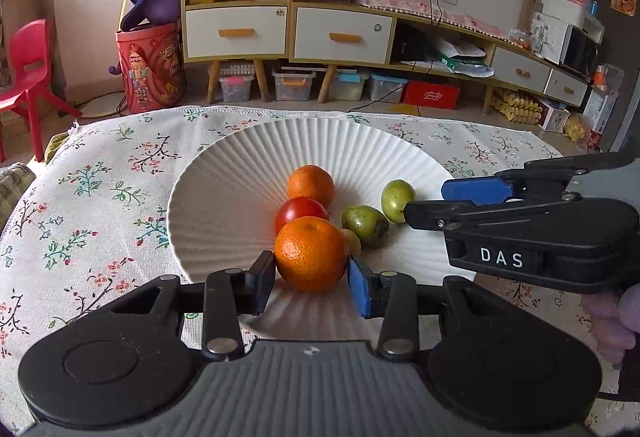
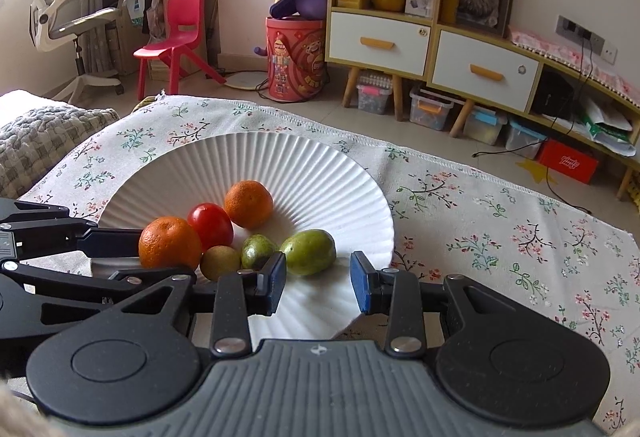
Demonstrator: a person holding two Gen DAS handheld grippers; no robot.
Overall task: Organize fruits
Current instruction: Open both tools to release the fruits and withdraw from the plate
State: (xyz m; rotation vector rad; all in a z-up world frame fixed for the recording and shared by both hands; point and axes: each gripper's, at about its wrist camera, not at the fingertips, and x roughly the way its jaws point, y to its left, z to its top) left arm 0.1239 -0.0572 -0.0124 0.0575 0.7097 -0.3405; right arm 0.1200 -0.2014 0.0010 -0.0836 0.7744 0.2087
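floral-printed cotton cloth (image 2: 500,221) covering the whole table, lying under everything. next in size, ribbed white round plate (image 1: 224,173) resting on it, carrying all the fruit in a cluster near its middle. then the left gripper (image 1: 311,279), jaws spread about the width of the near orange mandarin (image 1: 311,253), pads just beside its two flanks; not possible to tell whether gripping or merely bracketing. right gripper (image 2: 318,279) gaping wide and empty, hovering at the plate's near edge just short of the larger smooth green oval fruit (image 2: 309,251).

down the scale: far orange mandarin (image 1: 311,184) sitting behind the glossy red tomato (image 1: 300,211), the tomato touching the near mandarin; smaller mottled green fruit (image 2: 258,251) beside the big one; small round tan-brown fruit (image 2: 219,261) tucked between the near mandarin and the greens.

judging the step: releasing or seating the near mandarin. keeping pads centred on its widest part, opening or closing slowly, avoiding nudging the tomato or rolling the tan fruit.
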